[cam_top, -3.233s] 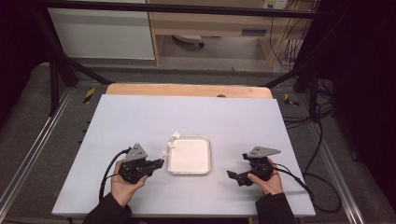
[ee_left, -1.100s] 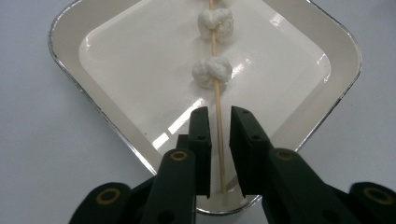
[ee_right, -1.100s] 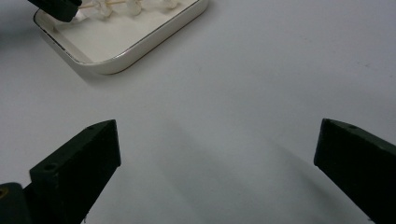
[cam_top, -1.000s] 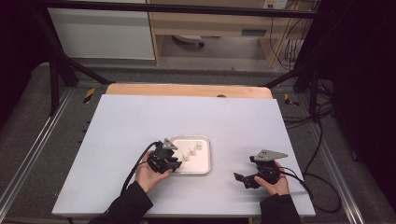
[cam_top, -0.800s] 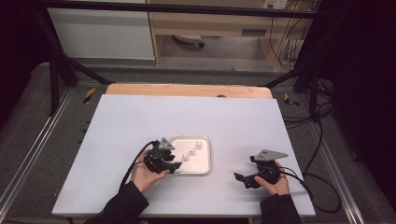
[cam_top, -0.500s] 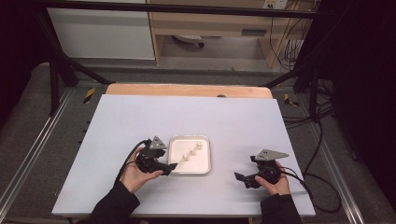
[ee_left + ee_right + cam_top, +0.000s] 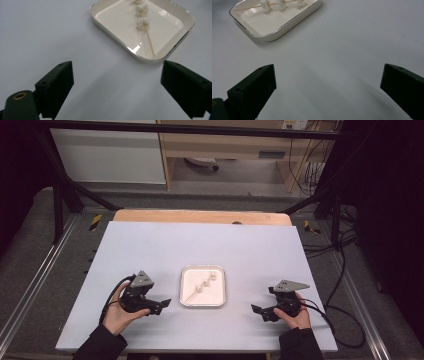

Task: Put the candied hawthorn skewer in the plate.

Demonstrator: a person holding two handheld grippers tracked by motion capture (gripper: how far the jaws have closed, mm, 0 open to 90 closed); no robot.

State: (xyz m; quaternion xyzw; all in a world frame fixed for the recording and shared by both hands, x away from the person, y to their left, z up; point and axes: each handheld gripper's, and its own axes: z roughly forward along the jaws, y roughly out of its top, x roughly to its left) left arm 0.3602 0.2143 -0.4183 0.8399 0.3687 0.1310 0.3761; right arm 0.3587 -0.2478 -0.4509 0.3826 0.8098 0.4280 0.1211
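Two sets of tongs flank a white tray (image 7: 202, 286) on the tabletop (image 7: 150, 245) in the high view: left tongs (image 7: 162, 304) near its left, right tongs (image 7: 259, 311) farther to its right. A skewer (image 7: 202, 286) with white pieces lies inside the tray. Left gripper view: jaws have just been opening, nothing between them, tray (image 7: 110, 35) and skewer (image 7: 147, 37) beyond. Right gripper view: jaws wide apart, empty, tray (image 7: 287, 27) beyond at upper left.
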